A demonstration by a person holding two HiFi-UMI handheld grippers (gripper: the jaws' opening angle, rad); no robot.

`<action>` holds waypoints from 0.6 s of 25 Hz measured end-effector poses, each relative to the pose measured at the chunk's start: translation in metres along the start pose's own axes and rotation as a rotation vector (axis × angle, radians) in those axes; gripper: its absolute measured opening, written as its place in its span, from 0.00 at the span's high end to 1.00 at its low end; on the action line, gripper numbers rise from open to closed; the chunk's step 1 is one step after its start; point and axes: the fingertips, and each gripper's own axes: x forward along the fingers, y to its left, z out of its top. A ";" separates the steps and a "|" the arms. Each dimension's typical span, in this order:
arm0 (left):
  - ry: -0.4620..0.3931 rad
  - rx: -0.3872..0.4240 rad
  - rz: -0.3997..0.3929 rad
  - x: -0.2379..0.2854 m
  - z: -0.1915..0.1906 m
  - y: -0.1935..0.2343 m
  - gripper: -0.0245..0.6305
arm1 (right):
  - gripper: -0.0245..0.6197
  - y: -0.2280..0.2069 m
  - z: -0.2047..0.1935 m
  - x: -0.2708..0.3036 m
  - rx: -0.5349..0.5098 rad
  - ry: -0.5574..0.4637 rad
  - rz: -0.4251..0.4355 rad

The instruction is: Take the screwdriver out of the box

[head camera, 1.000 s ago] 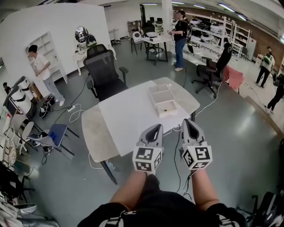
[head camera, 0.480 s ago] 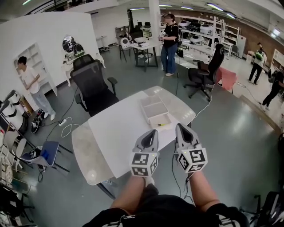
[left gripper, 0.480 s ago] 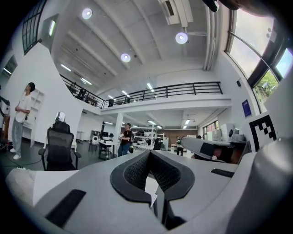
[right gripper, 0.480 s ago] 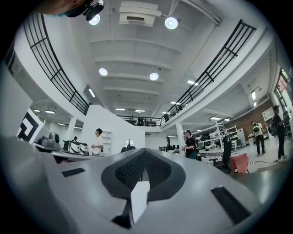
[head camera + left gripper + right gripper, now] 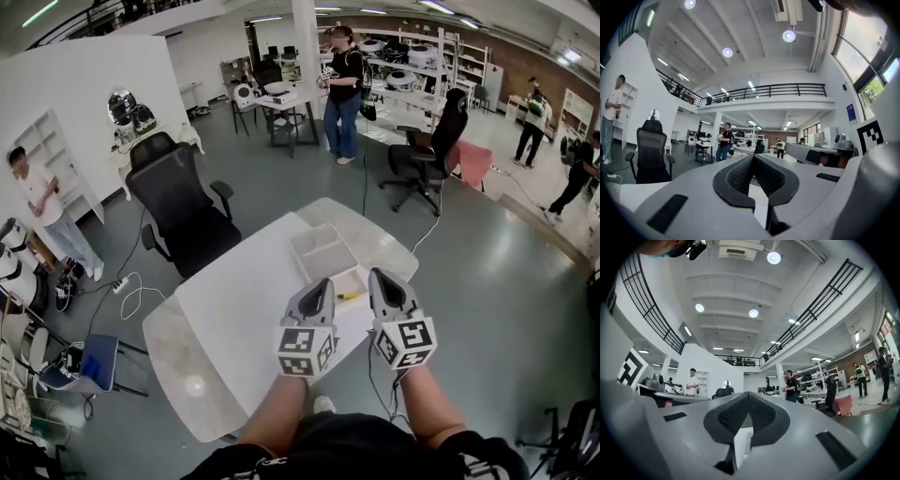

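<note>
Lying in the box [image 5: 309, 246], screwdriver [image 5: 349, 296] between left gripper [image 5: 324, 282] and right gripper [image 5: 377, 275], fingers [image 5: 738, 177] clenched, empty.

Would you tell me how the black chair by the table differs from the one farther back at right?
The near chair stands close to the table; the far chair stands well away. The far chair has something pink beside it; the near chair does not. Both are black.
</note>
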 end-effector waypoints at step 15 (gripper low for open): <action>0.045 -0.053 -0.043 0.065 -0.017 0.083 0.94 | 0.94 0.002 -0.048 0.099 -0.049 0.170 0.098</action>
